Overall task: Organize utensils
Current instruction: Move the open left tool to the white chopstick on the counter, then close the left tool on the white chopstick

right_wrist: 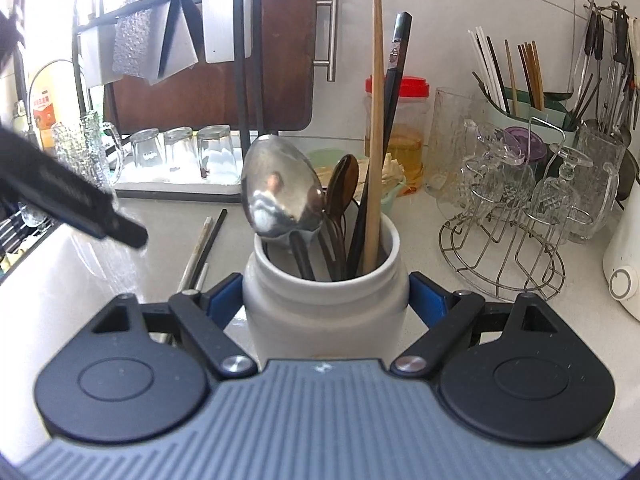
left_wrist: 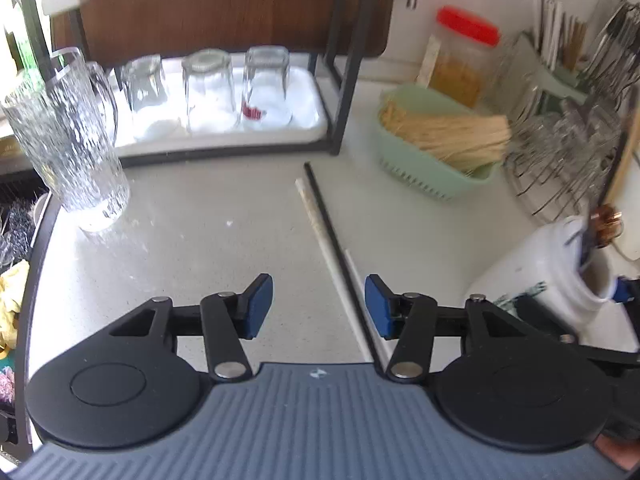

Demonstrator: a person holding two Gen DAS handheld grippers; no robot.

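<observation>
Right wrist: right gripper [right_wrist: 325, 300] jaws clamp smooth white ceramic jar [right_wrist: 325, 304] holding glossy steel spoon [right_wrist: 280, 192]. Left gripper [left_wrist: 319, 306] jaws half-open, empty, above slender chopsticks [left_wrist: 324, 220] on speckled bench [left_wrist: 208, 220].

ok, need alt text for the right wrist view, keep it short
The right gripper is clamped on a white ceramic jar holding a large metal spoon, a wooden spoon and chopsticks. Loose chopsticks lie on the pale counter to its left, below the left gripper; a wire glass rack stands to the right.
</observation>
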